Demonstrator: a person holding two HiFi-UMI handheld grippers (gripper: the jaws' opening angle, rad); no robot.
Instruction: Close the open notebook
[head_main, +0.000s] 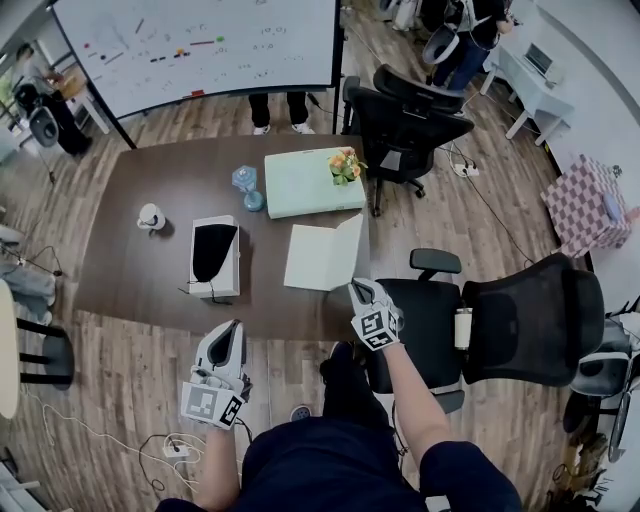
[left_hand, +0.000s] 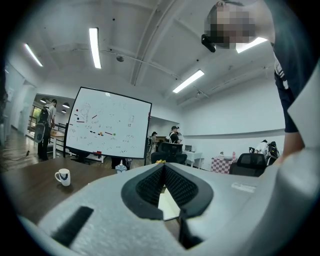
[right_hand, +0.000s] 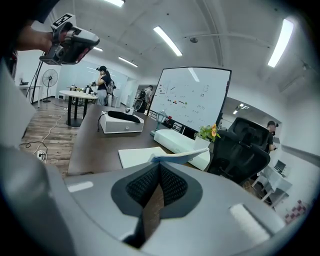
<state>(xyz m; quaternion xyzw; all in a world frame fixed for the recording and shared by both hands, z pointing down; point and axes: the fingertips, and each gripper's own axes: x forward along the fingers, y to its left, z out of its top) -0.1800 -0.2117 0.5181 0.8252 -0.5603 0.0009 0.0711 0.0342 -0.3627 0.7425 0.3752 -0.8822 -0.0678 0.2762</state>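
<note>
The open notebook (head_main: 318, 257) lies near the front right of the dark table (head_main: 140, 270), its white pages up and its right-hand cover (head_main: 354, 243) standing partly raised. My right gripper (head_main: 359, 291) hovers just off the table's front edge, close to the notebook's near right corner, jaws shut and empty. In the right gripper view the notebook (right_hand: 142, 155) lies just beyond the right gripper (right_hand: 159, 167). My left gripper (head_main: 233, 333) hangs lower left, off the table, also shut and empty. Through the left gripper (left_hand: 163, 167) a strip of the notebook (left_hand: 170, 204) shows.
A white box holding a black object (head_main: 214, 258) sits left of the notebook, with a mug (head_main: 150, 217) further left. Behind stand a pale green box (head_main: 312, 182), flowers (head_main: 344, 164) and a blue bottle (head_main: 246, 182). Black office chairs (head_main: 490, 325) stand right, and a whiteboard (head_main: 200, 45) stands at the back.
</note>
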